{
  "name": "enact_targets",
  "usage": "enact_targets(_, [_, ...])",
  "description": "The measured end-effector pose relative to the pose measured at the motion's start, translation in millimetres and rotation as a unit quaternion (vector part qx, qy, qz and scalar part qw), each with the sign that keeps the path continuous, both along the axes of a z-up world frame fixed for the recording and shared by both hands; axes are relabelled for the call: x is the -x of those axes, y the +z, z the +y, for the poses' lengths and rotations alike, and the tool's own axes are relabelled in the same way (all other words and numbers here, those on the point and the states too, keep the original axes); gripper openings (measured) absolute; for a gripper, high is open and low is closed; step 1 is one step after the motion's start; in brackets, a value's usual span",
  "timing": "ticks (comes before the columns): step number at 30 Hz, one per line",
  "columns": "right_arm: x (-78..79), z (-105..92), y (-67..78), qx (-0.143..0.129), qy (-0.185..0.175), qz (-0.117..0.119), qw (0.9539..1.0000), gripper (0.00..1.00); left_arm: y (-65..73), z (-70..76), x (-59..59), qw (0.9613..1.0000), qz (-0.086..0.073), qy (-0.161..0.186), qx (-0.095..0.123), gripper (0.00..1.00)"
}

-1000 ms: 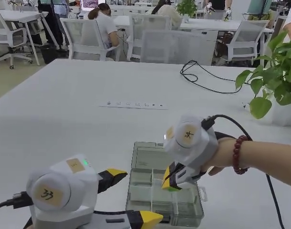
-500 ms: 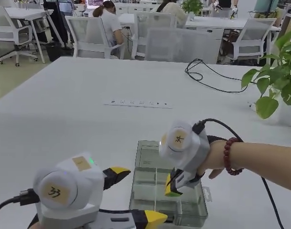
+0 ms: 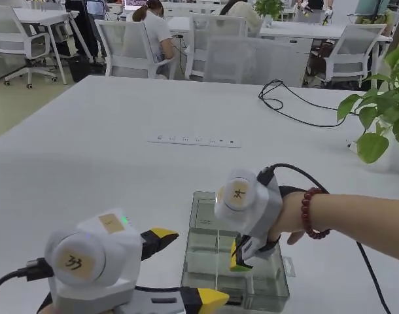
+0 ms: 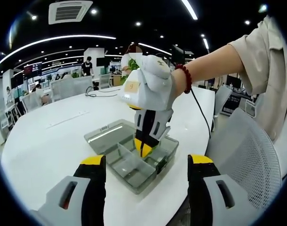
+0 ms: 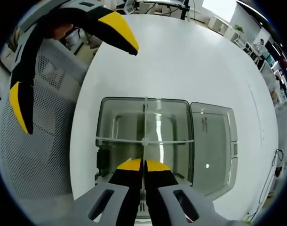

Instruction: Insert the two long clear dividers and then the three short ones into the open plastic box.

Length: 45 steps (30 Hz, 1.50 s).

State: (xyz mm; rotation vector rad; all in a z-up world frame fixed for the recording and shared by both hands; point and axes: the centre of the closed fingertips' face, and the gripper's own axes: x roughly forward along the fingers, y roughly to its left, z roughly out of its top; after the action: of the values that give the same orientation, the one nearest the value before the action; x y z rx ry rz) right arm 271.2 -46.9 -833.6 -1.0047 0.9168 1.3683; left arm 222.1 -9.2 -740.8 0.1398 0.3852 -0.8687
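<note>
On the white table (image 3: pixel 121 163), close to the person's side, the open plastic box (image 3: pixel 265 288) lies flat, its lid (image 3: pixel 206 209) folded back on the far side. Two clear dividers already stand in the box and cross near its middle, as the right gripper view shows: one divider (image 5: pixel 144 117) runs straight away from that gripper's jaws, and a cross divider (image 5: pixel 167 140) spans the box at right angles to it.

The right gripper (image 3: pixel 241 261) points steeply down into the box. Its yellow tips are pressed together with only a thin slit between them, and the near end of the first divider runs into that slit, so the jaws pinch the divider's top edge directly above the box's near compartments.

The left gripper (image 3: pixel 188 267) sits just left of the box, above the table and apart from it. Its jaws are spread wide and hold nothing. In its own view the box and the lowered right gripper lie straight ahead between the two jaws.
</note>
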Motion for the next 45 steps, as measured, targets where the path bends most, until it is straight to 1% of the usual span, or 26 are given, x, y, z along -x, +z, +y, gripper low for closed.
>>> enact_targets(3, [0.4,-0.1,-0.2,-0.008,0.006,0.002,1.0000,0.02,1.4,0.3,-0.3,1.0000,-0.001,0.001,0.002,0.71])
enact_targets(5, [-0.2,0.6,-0.6,-0.014,-0.003,0.006,0.9999,0.03,2.3,0.3,-0.5,1.0000,-0.002,0.002,0.003,0.72])
enact_targets(8, [-0.5,1.1,-1.0,-0.020,-0.005,0.002,0.9998,0.04,2.1,0.3,-0.2,1.0000,-0.001,0.001,-0.001,0.73])
enact_targets(11, [-1.4,0.7,-0.4,-0.022,-0.006,-0.002,0.9997,0.08,2.5,-0.4,0.0,1.0000,-0.001,0.000,0.002,0.73])
enact_targets(15, [-0.2,4.4,6.4,-0.041,-0.018,0.000,0.9990,0.13,1.7,-0.8,0.9,1.0000,0.000,0.000,-0.002,0.75])
enact_targets(19, [2.6,6.6,13.4,-0.056,-0.019,0.002,0.9983,0.18,1.4,-0.1,0.6,1.0000,0.001,0.002,-0.002,0.77])
enact_targets(21, [5.3,6.8,16.2,-0.060,-0.017,0.005,0.9981,0.23,1.2,0.0,0.6,1.0000,0.003,0.003,-0.001,0.77])
enact_targets(22, [5.9,6.8,18.1,-0.064,-0.014,0.002,0.9979,0.24,1.3,0.1,0.7,1.0000,0.002,0.003,-0.002,0.78])
enact_targets(24, [5.9,4.6,20.2,-0.063,-0.015,-0.002,0.9979,0.25,2.1,0.1,0.3,1.0000,0.000,0.004,-0.004,0.78])
enact_targets(30, [9.8,-2.7,29.2,-0.076,-0.033,0.006,0.9965,0.31,3.2,0.1,-1.3,1.0000,0.000,0.007,-0.002,0.82])
enact_targets(32, [10.4,-6.3,31.6,-0.077,-0.036,0.005,0.9964,0.34,3.5,0.1,-1.8,1.0000,0.002,0.008,-0.001,0.83])
enact_targets(35, [11.6,-11.7,36.8,-0.085,-0.043,0.004,0.9954,0.35,3.5,0.3,-2.9,0.9999,0.002,0.012,-0.002,0.83])
enact_targets(42, [12.7,-29.5,42.0,-0.095,-0.059,0.005,0.9938,0.38,3.0,0.4,-4.4,0.9998,0.005,0.018,0.000,0.85])
enact_targets(45, [12.9,-39.9,45.0,-0.103,-0.068,0.007,0.9923,0.40,2.7,0.7,-4.7,0.9997,0.006,0.022,0.000,0.86])
